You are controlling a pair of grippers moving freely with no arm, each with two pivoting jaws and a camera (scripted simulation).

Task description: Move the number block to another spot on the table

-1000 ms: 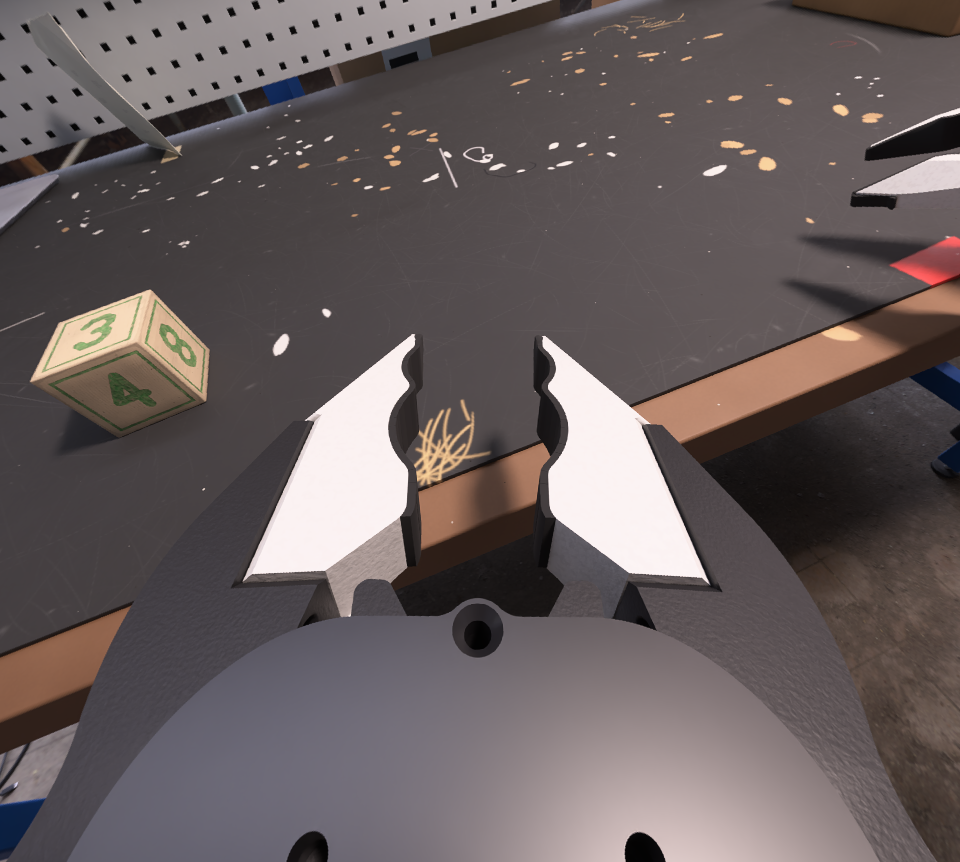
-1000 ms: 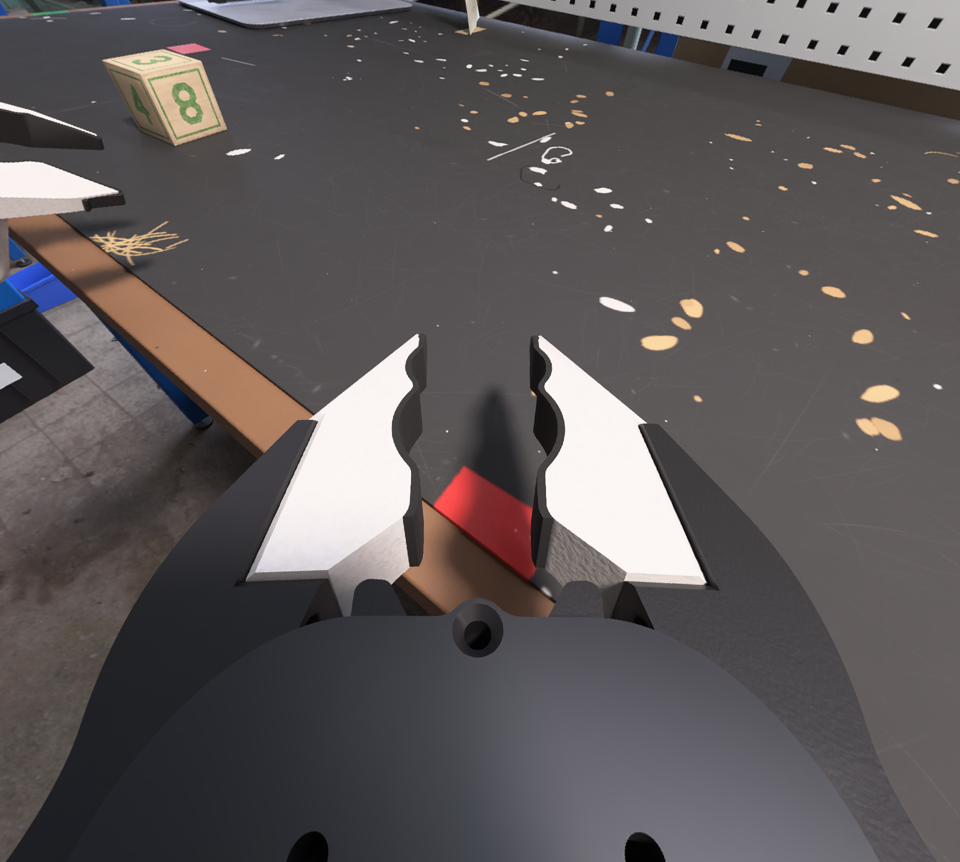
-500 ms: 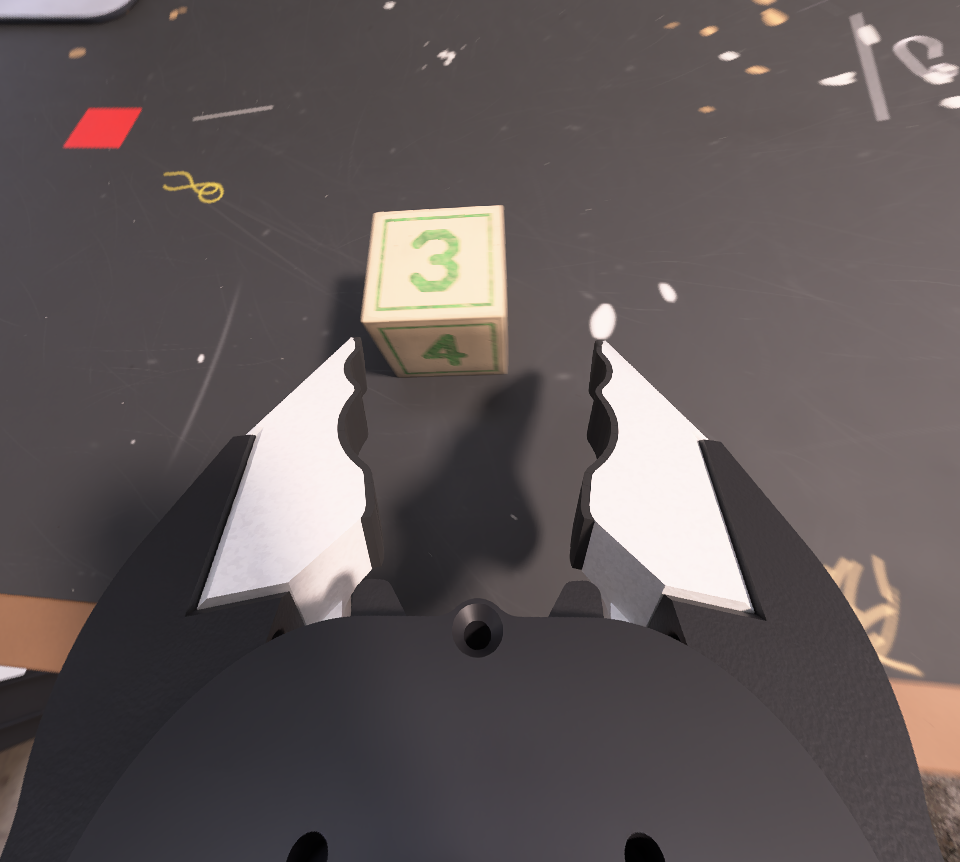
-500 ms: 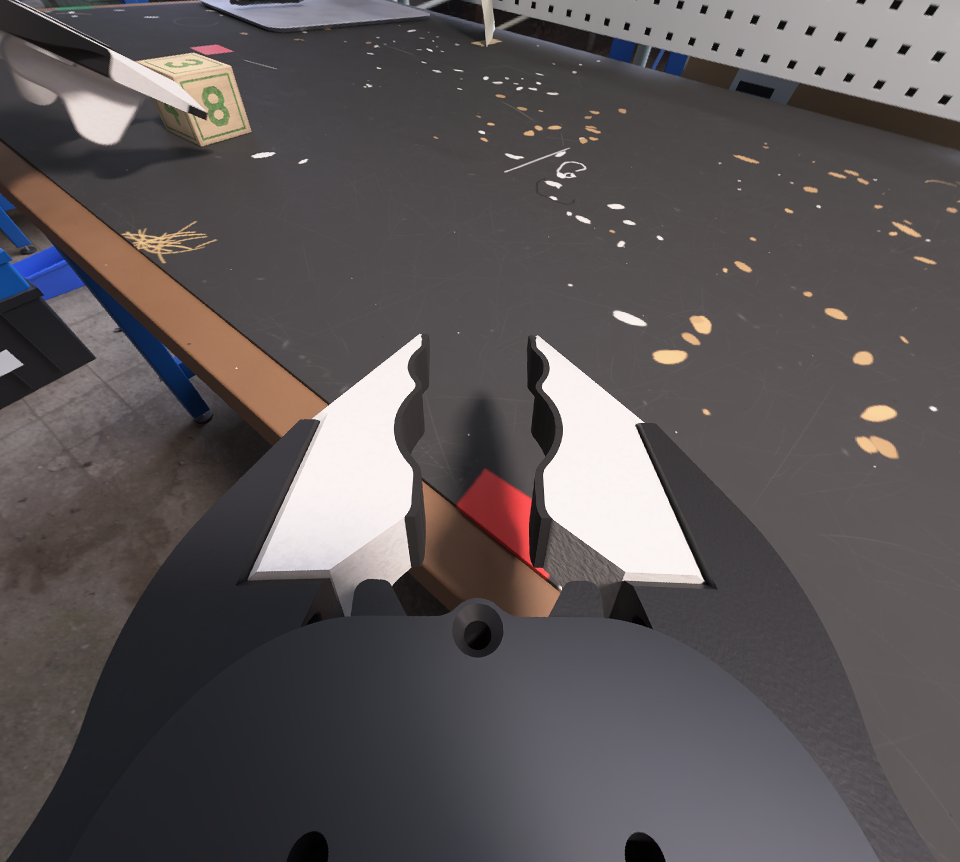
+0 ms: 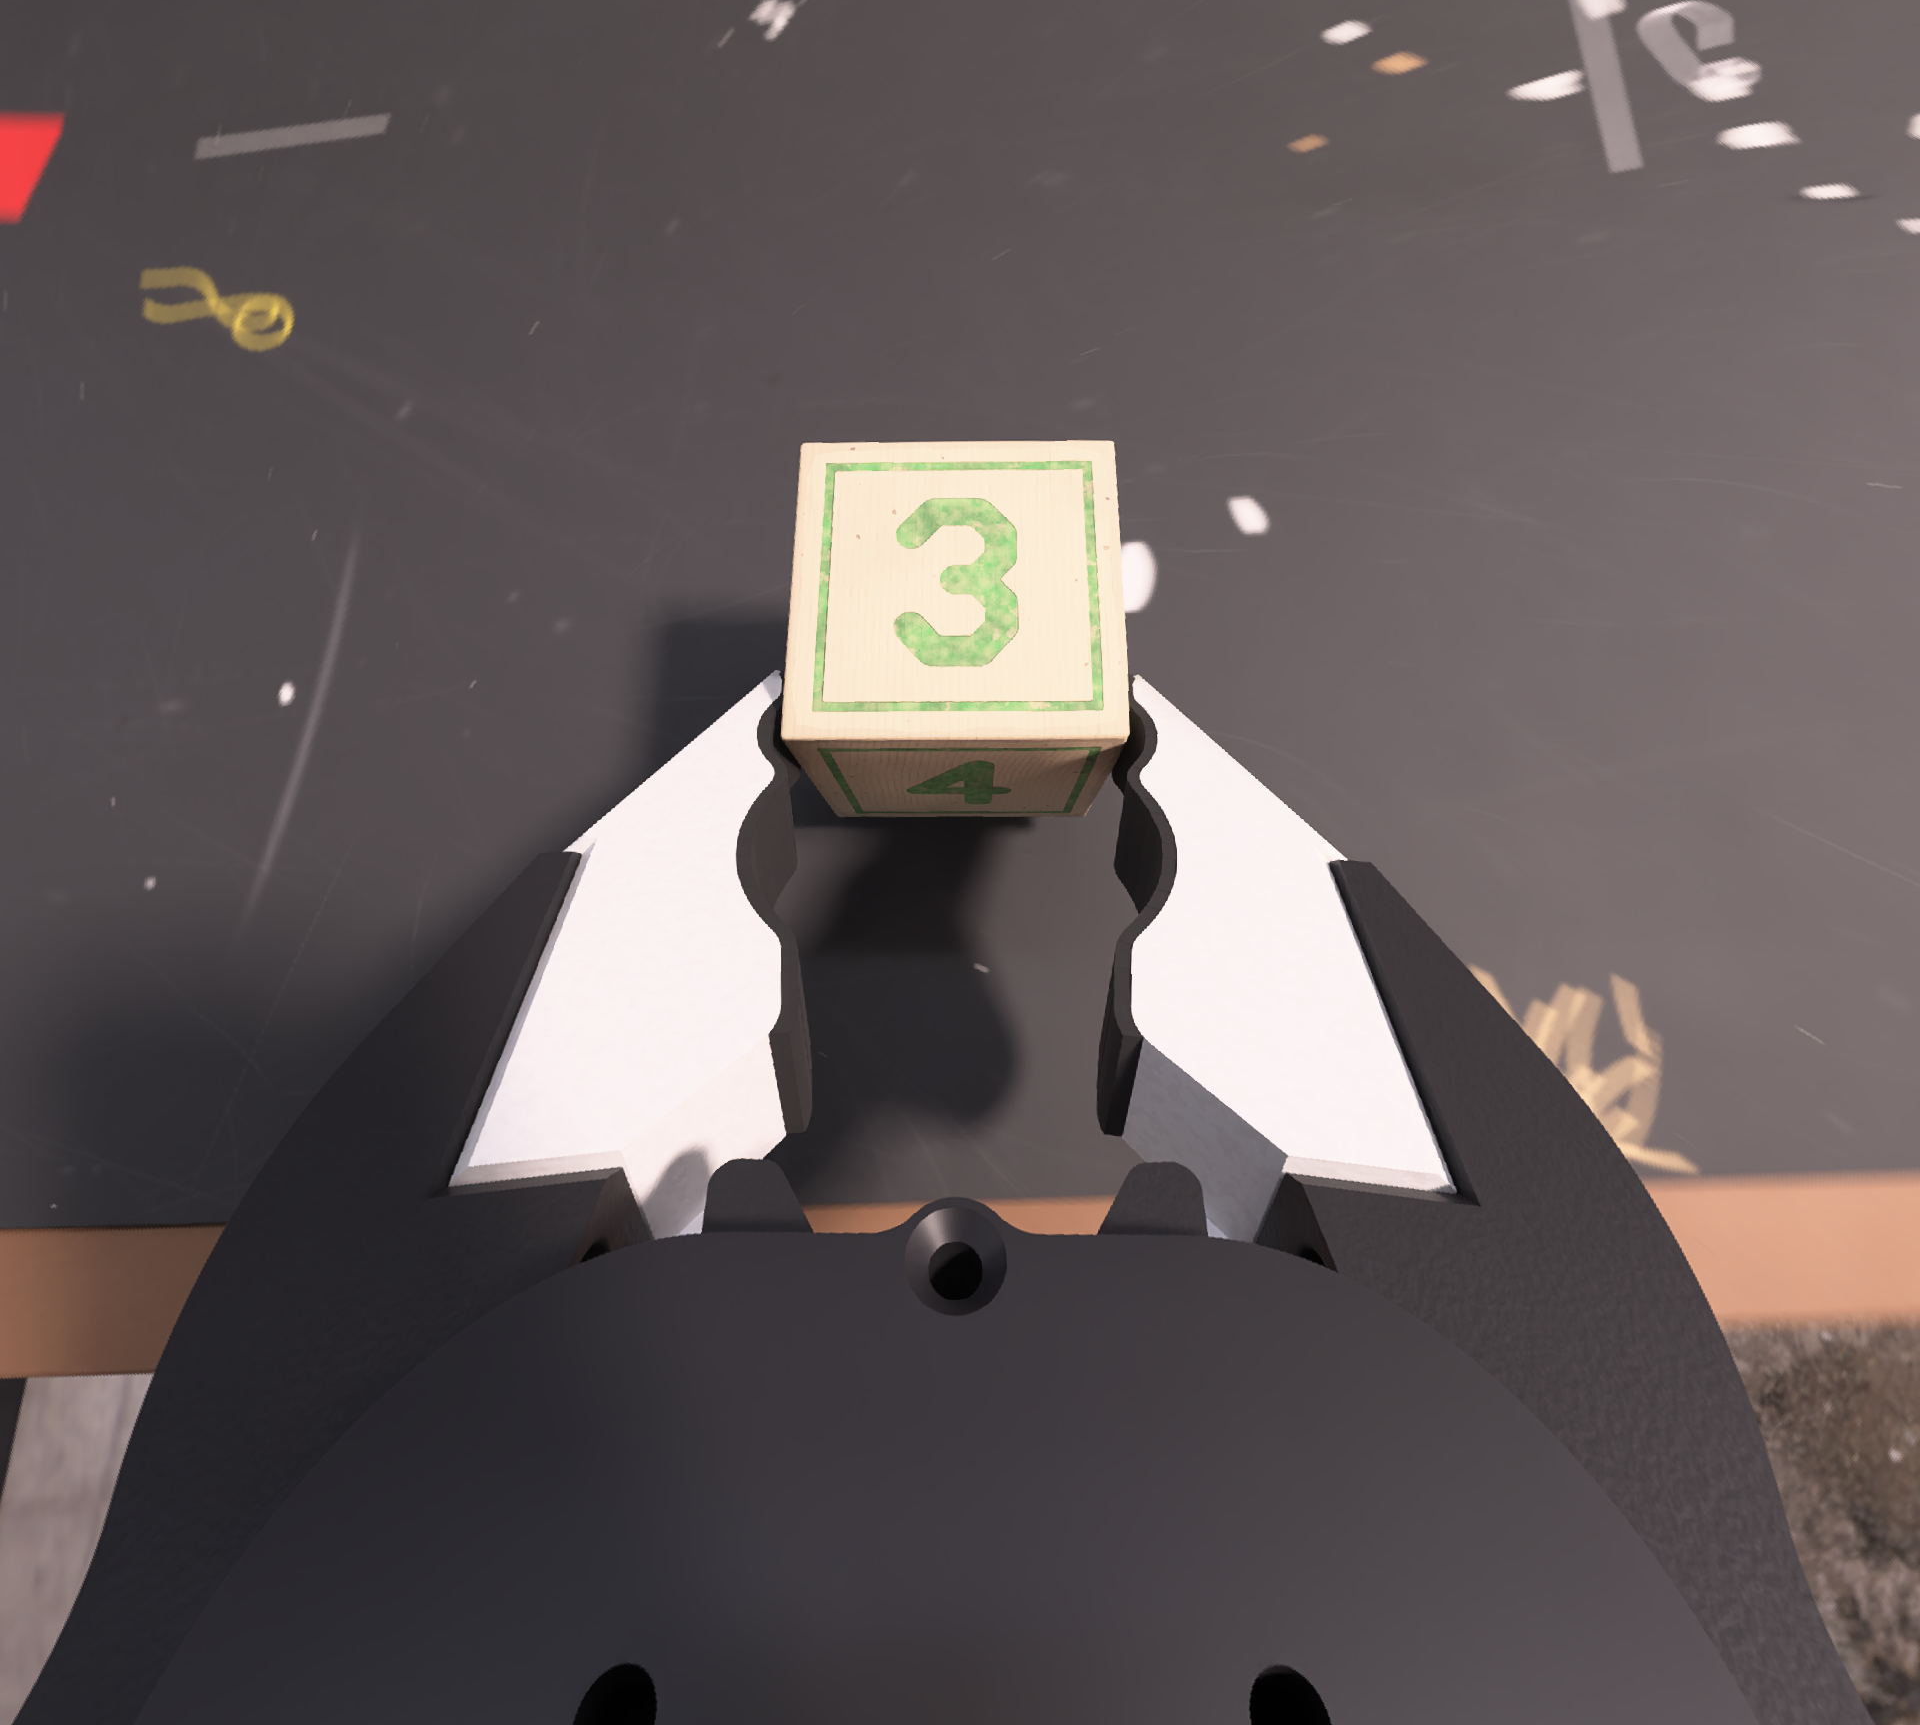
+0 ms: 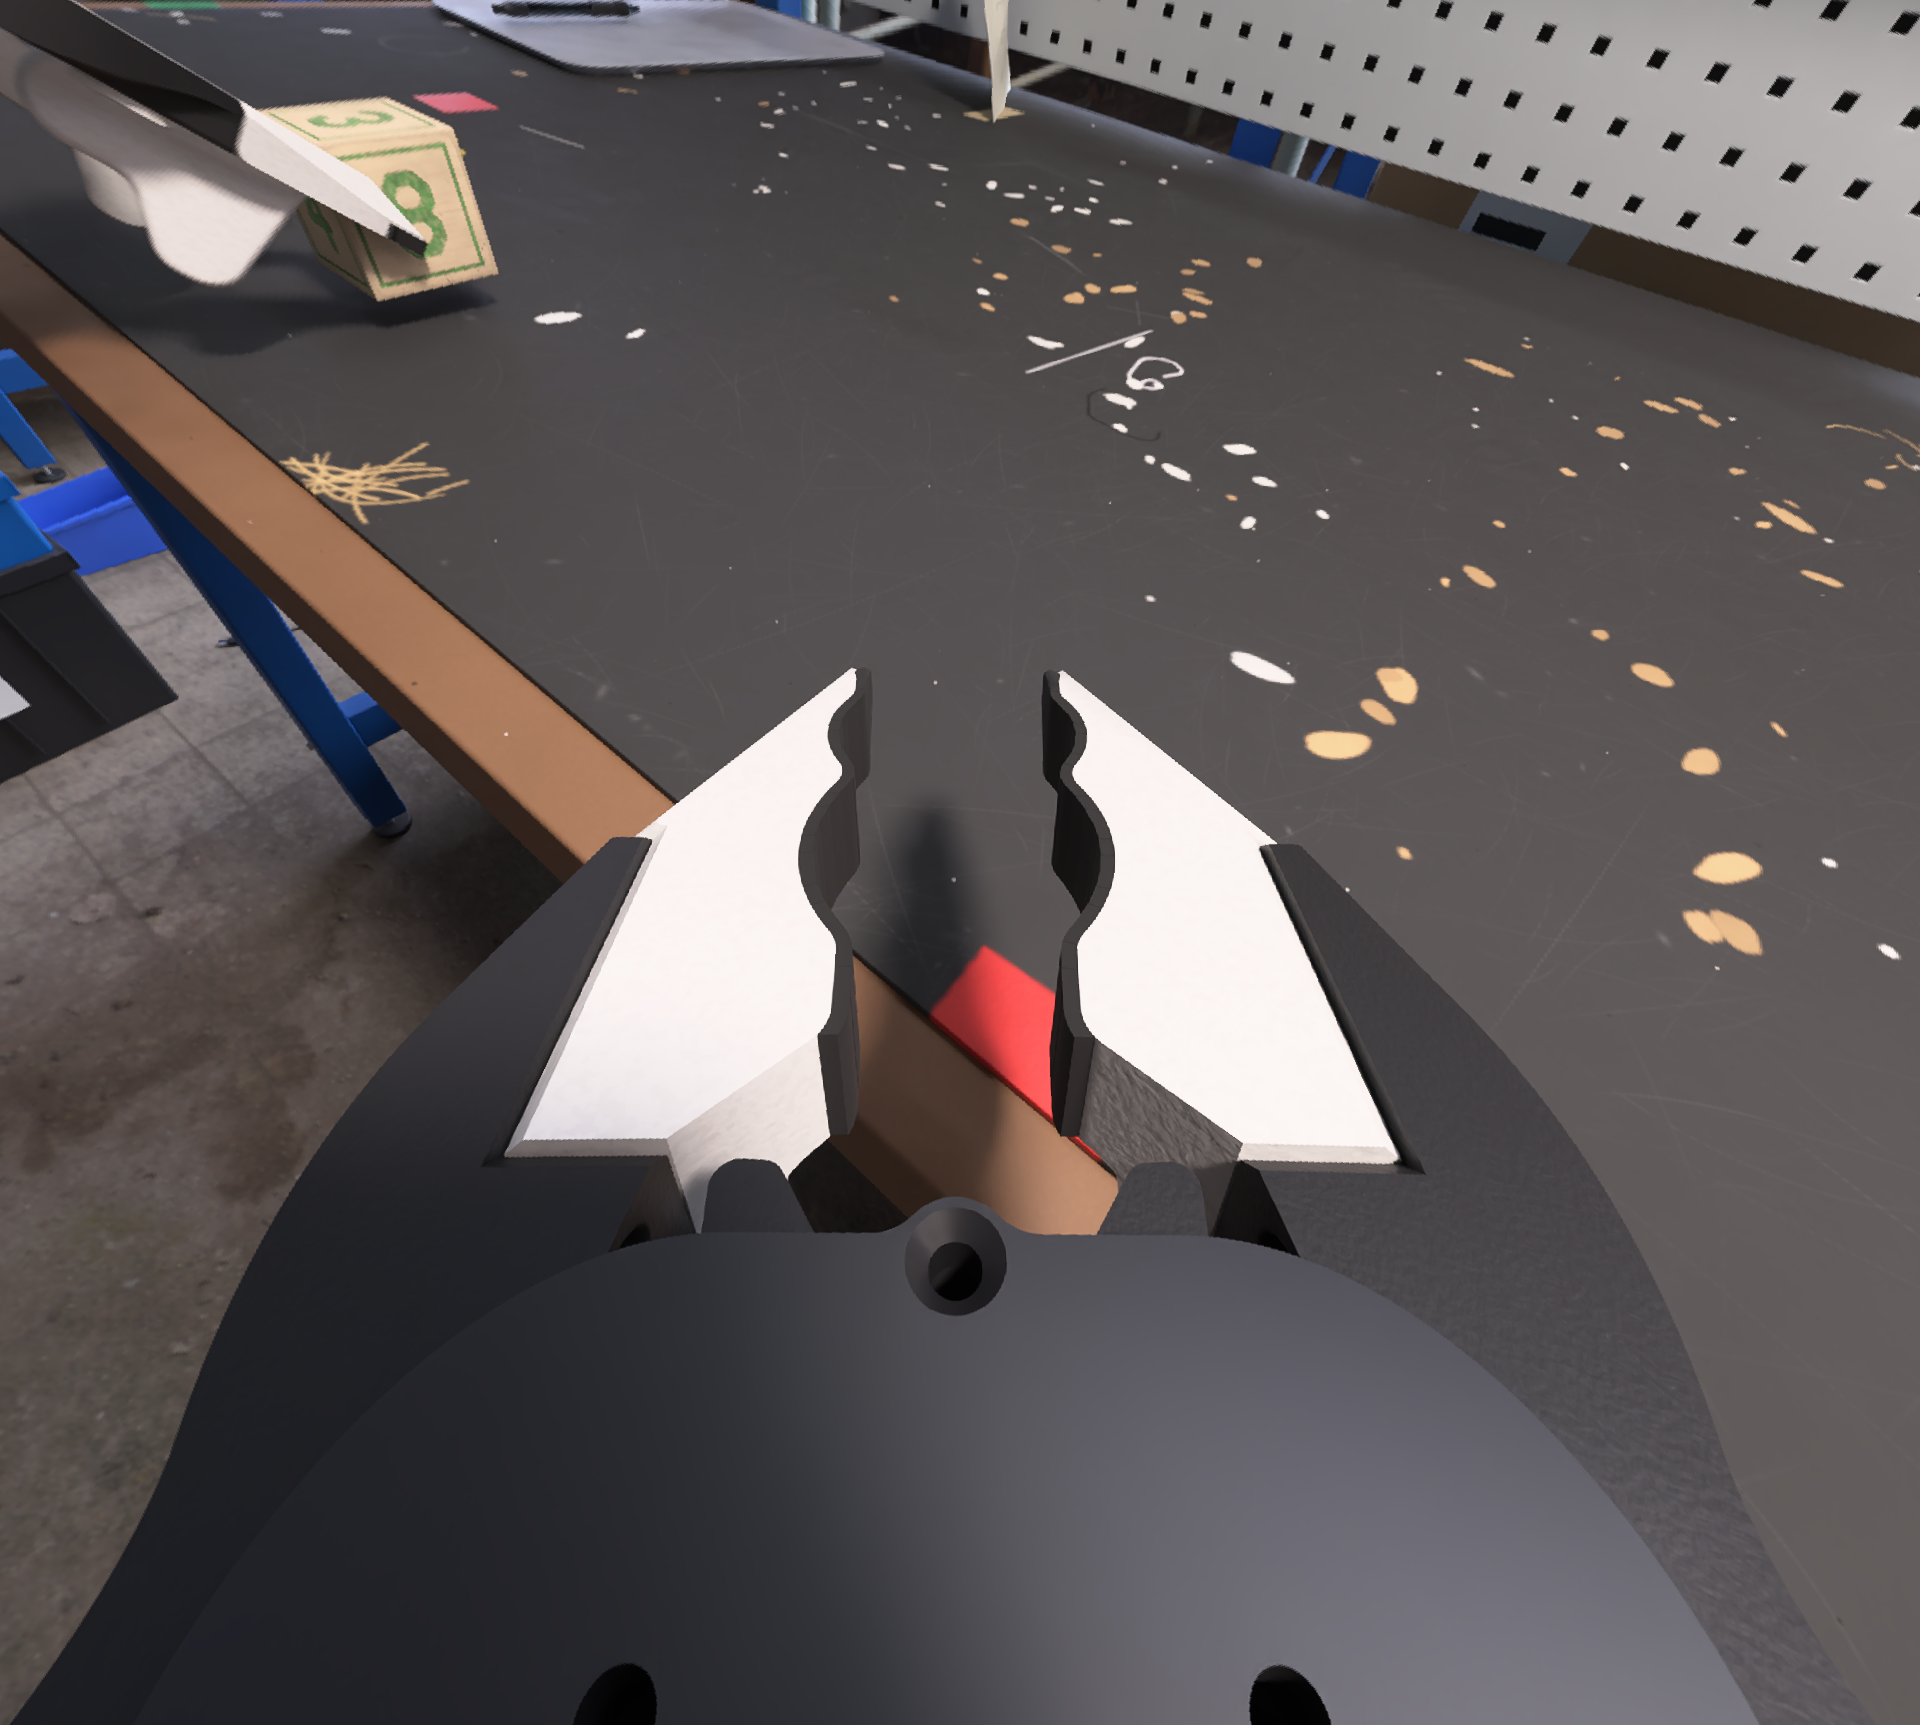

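Left gripper (image 5: 954, 740) is pinching the number block (image 5: 954, 582) between its fingertips, tilting it on the dark worktop (image 5: 1351, 387); right gripper (image 6: 954, 688) is hovering, fingers narrowly parted, holding nothing.

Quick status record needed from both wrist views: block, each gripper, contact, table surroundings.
block: wooden number block, green digits, tilted, one edge off the table
left gripper: fingertips at both sides of the block, appears shut on it
right gripper: open, empty, over the near table edge
right gripper position: above a red patch
far end: grey clipboard
backdrop: pegboard
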